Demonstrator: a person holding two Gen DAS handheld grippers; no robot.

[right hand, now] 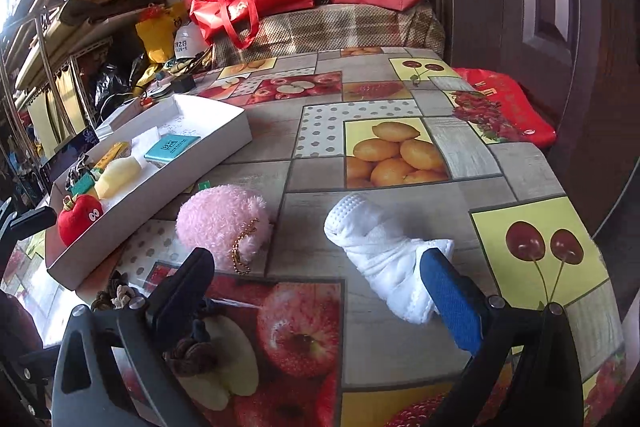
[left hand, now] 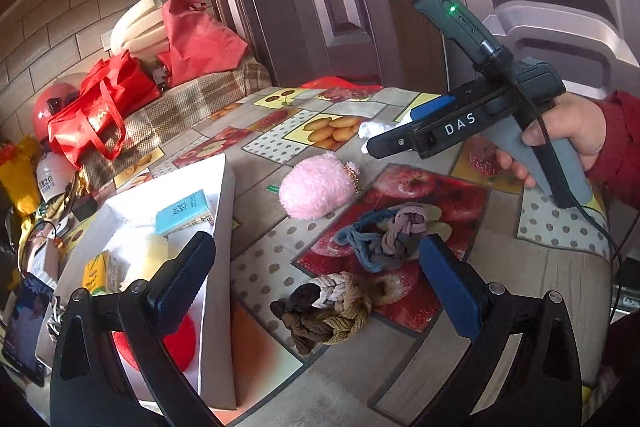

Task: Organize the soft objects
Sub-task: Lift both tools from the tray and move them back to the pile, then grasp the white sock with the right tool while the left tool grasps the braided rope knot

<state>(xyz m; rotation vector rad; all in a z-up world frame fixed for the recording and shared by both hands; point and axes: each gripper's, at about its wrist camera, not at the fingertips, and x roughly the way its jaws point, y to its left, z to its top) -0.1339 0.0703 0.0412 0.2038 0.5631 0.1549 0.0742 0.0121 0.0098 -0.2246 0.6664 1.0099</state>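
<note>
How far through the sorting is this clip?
Partly done: the red plush toy and pale yellow sponge sit in the white box. Both grippers, left and right, are open and empty. Pink fluffy pouch, rolled white towel and braided hair ties remain outside.

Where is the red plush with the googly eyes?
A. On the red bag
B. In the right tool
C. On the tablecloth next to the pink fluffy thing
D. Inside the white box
D: the red plush sits inside the white box, at its near end, while the pink fluffy thing lies outside on the tablecloth.
</note>
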